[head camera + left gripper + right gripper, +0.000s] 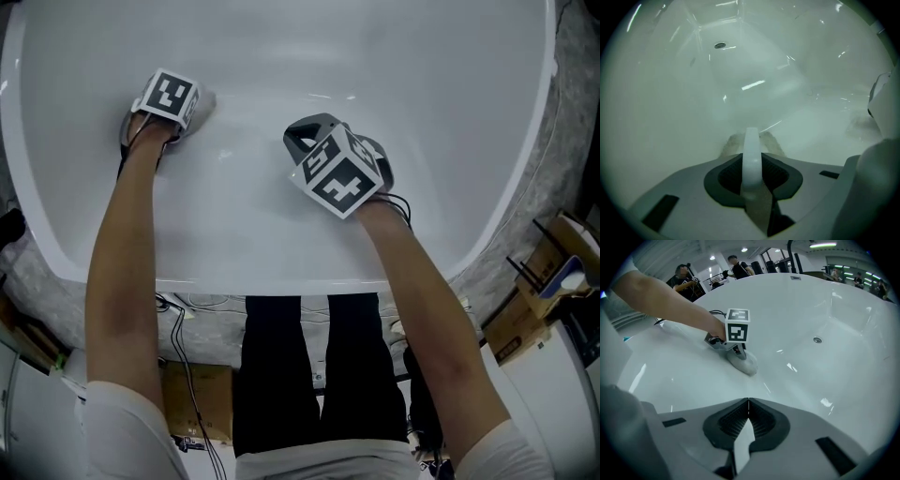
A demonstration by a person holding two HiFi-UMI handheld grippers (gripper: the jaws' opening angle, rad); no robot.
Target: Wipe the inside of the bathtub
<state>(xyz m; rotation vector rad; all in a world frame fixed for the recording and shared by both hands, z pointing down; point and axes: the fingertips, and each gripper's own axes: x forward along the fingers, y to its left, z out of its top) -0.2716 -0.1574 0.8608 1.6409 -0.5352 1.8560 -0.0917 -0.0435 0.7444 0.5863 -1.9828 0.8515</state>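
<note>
The white bathtub [281, 56] fills the head view, and both grippers are down inside it. My left gripper [190, 116] is at the left, shut on a pale grey cloth [201, 103] that lies flat against the tub's sloping wall. In the left gripper view the cloth [751, 157] shows as a white fold pinched between the jaws [751, 140]. The right gripper view shows the left gripper [734, 350] and the cloth [743, 363] pressed on the tub wall. My right gripper [306, 137] hovers at the middle, shut [748, 402] with nothing in it.
A round drain [816, 340] lies on the tub floor beyond the cloth, also seen far off [720, 45]. The tub rim [525, 187] curves round at right. Cardboard boxes [548, 277] and cables [183, 314] sit outside. People [736, 266] stand in the background.
</note>
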